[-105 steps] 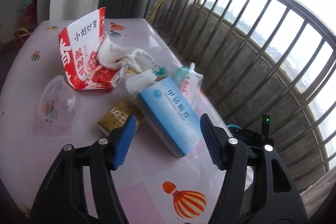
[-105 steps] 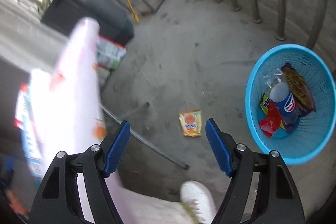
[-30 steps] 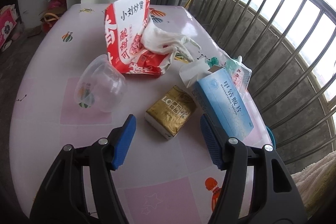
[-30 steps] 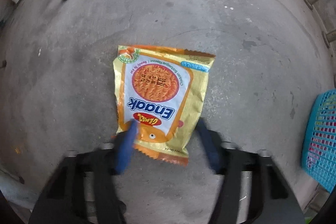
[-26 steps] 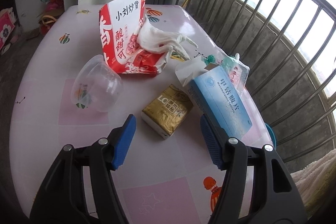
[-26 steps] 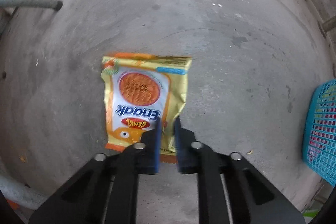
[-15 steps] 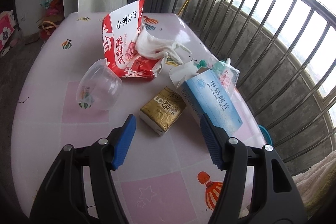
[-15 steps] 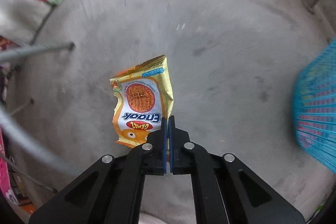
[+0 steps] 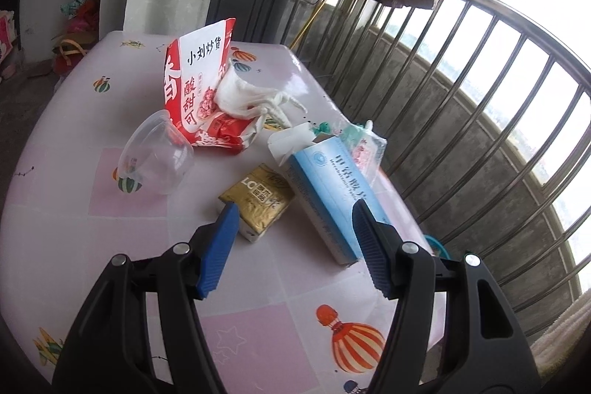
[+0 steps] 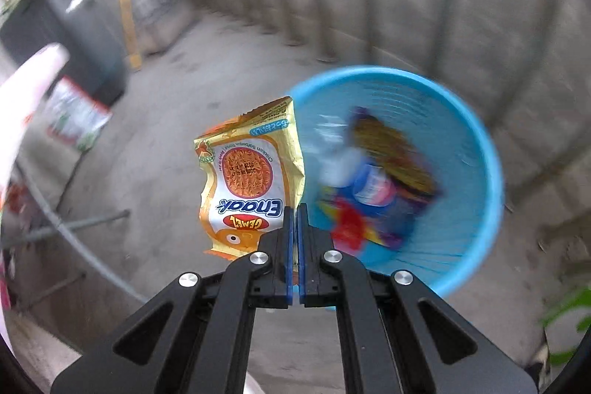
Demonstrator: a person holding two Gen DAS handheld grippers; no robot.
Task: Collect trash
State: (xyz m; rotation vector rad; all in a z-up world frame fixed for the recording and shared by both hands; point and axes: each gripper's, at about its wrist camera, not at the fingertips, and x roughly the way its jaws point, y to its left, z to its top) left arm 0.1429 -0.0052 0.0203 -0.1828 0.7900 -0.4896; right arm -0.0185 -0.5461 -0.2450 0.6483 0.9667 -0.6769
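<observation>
My right gripper (image 10: 296, 213) is shut on the edge of a yellow Enaak noodle packet (image 10: 251, 172), which hangs lifted off the concrete floor beside a blue plastic basket (image 10: 476, 150) holding a bottle and wrappers. My left gripper (image 9: 291, 239) stands open above a pink table (image 9: 92, 120), holding nothing. On the table lie a gold packet (image 9: 258, 198), a blue box (image 9: 328, 191), a clear plastic cup (image 9: 155, 157) on its side, and a red and white snack bag (image 9: 199, 95) with a white glove (image 9: 251, 98) beside it.
A metal balcony railing (image 9: 480, 120) runs along the table's right side, with clothes hanging above. On the floor, a green and white packet (image 10: 74, 117) lies at the left, near the table's metal legs (image 10: 66, 224). A green plant (image 10: 565, 316) shows at the lower right.
My right gripper closed on the noodle packet, lifted it off the floor and swung it toward the blue basket. The left gripper drew back a little and tilted up, still open.
</observation>
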